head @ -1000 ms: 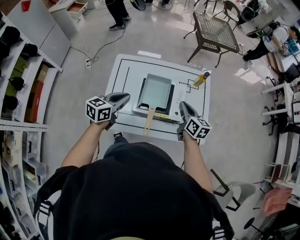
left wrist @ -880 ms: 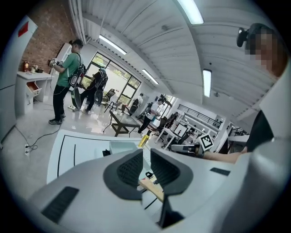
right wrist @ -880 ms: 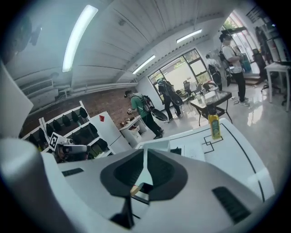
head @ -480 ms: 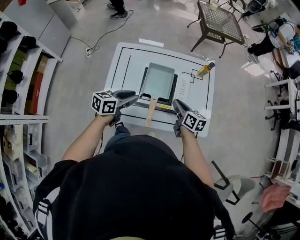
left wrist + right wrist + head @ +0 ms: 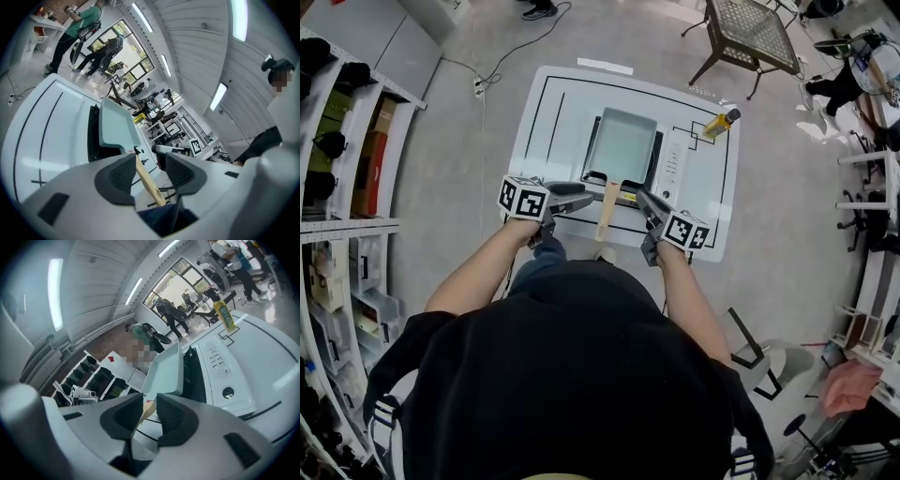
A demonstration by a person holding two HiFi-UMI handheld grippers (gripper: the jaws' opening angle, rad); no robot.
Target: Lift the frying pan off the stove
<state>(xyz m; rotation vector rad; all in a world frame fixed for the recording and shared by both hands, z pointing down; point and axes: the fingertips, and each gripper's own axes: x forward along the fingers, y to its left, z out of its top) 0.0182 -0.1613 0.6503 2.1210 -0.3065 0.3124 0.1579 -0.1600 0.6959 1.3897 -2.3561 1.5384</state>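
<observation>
Hands at the table's near edge, lower centre of frame: both tools have dropped in the last sec. to flank the wooden handle. Left gripper has just been opening, jaws now wide apart, handle showing in the gap, unpressed. Right gripper likewise opening, approx. half apart, nothing clamped. Beyond, mid-frame, the frying pan sits flat on the stove. Yellow bottle upper right. Likely the approach: no grip yet, pan unlifted.
</observation>
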